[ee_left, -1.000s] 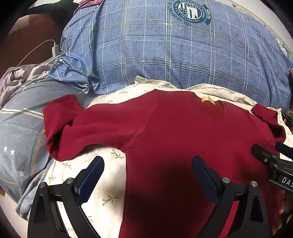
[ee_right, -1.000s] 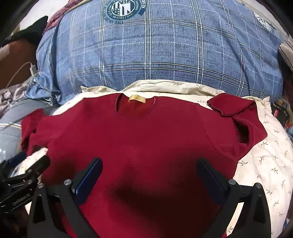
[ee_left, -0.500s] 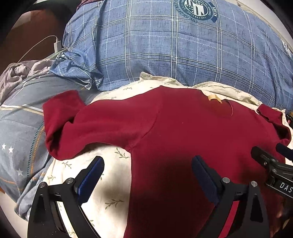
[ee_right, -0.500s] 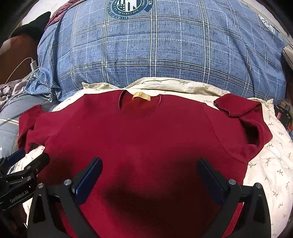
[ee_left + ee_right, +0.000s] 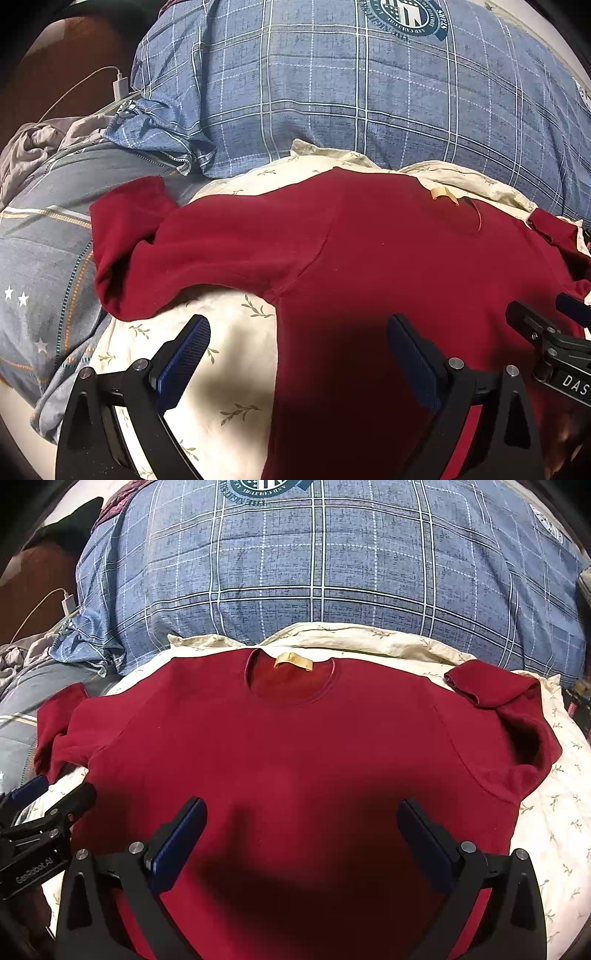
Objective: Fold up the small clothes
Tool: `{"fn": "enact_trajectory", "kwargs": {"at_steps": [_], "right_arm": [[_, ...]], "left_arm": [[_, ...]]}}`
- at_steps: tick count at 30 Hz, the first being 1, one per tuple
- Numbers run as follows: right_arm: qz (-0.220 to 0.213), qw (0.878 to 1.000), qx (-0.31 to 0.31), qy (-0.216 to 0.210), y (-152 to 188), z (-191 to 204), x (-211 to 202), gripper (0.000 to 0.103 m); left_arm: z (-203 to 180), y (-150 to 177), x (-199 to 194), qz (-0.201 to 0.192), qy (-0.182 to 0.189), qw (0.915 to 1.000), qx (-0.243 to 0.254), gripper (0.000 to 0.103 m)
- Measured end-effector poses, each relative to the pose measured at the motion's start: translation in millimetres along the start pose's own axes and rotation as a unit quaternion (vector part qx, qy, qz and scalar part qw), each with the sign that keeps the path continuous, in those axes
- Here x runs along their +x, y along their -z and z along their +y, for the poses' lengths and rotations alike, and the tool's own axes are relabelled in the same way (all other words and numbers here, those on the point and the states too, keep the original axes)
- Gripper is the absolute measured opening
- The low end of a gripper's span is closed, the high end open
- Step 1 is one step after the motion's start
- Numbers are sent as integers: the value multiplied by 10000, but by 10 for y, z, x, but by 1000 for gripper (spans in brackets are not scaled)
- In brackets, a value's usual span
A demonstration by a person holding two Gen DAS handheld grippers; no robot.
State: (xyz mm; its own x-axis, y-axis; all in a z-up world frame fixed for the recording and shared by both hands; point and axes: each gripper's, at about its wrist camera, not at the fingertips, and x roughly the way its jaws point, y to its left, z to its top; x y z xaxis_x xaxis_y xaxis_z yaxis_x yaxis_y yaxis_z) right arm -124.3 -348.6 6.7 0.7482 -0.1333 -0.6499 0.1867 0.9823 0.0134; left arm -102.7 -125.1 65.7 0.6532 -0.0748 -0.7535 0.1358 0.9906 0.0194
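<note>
A small dark red long-sleeved top (image 5: 295, 760) lies flat, front up, on a cream leaf-print cloth (image 5: 546, 812), neck with a tan label (image 5: 293, 661) at the far side. Its left sleeve (image 5: 147, 251) spreads out sideways with the cuff folded; its right sleeve (image 5: 495, 690) is bent back on itself. My left gripper (image 5: 295, 354) is open and empty above the top's left side seam. My right gripper (image 5: 301, 834) is open and empty above the top's lower middle. Each gripper shows at the edge of the other's view (image 5: 44, 834) (image 5: 546, 339).
A big blue plaid pillow (image 5: 325, 572) with a round emblem lies just beyond the top. Grey-blue bedding with stars (image 5: 40, 266) lies at the left, with a white charger and cable (image 5: 120, 83) behind it. Dark items sit at the right edge (image 5: 576, 701).
Both grippers have drawn back slightly toward me and shifted a little left, so the top sits farther away in view. Both stay open; the top has not moved.
</note>
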Motion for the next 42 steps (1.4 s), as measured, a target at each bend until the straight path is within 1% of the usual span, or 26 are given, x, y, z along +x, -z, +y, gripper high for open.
{"fn": "enact_trajectory", "kwargs": {"at_steps": [3,7,11,17,20,22,24,26,28,29,32,33,34,35,36,37,38,40,42], "right_arm": [[-30,10000,-62,-21,-7,27,-21,103],[-64,9999,-30,-155,-22,27,-65,103],[-11,9996,25,-276,-26,28,-77,103],[59,9991,82,-414,-10,48,-63,103],[129,9985,130,-520,-14,62,-34,103],[161,9982,138,-561,-11,82,-13,103],[218,9979,110,-603,-10,112,15,103],[269,9976,80,-640,-4,138,36,103],[305,9972,64,-680,3,155,50,103],[322,9970,59,-697,3,163,57,103],[386,9967,43,-707,8,182,86,103],[417,9966,33,-714,11,188,96,103],[438,9964,25,-721,15,194,101,103],[451,9964,18,-723,14,201,110,103],[460,9963,17,-722,15,200,114,103],[468,9963,28,-720,14,197,114,103],[468,9962,48,-727,13,189,114,103],[452,9959,120,-770,15,161,96,103],[429,9959,164,-777,13,131,76,103]], "left_arm": [[13,-4,-6,11,15,10000,4,96],[87,-16,-38,-30,-15,10000,-39,96],[232,-50,-41,-37,-180,9998,-66,96],[677,-195,-68,-185,-534,9976,-401,96],[916,-255,-67,-234,-631,9960,-593,94],[1071,-294,-21,-220,-786,9943,-692,90],[1195,-334,55,-207,-1030,9917,-735,86],[1287,-386,200,-142,-1366,9881,-691,85],[1335,-451,408,38,-1604,9850,-629,74],[1365,-474,512,146,-1662,9842,-597,72],[1421,-529,874,521,-1679,9829,-553,65],[1398,-541,913,423,-1673,9838,-481,64],[1344,-564,921,300,-1645,9852,-365,51],[1306,-589,964,394,-1551,9867,-282,39],[1300,-610,1018,520,-1424,9881,-275,21],[1299,-624,1044,588,-1282,9895,-324,17],[1298,-645,1050,599,-1094,9913,-408,16],[1325,-689,1019,548,-882,9935,-457,14],[1331,-752,902,397,-647,9957,-526,14]]}}
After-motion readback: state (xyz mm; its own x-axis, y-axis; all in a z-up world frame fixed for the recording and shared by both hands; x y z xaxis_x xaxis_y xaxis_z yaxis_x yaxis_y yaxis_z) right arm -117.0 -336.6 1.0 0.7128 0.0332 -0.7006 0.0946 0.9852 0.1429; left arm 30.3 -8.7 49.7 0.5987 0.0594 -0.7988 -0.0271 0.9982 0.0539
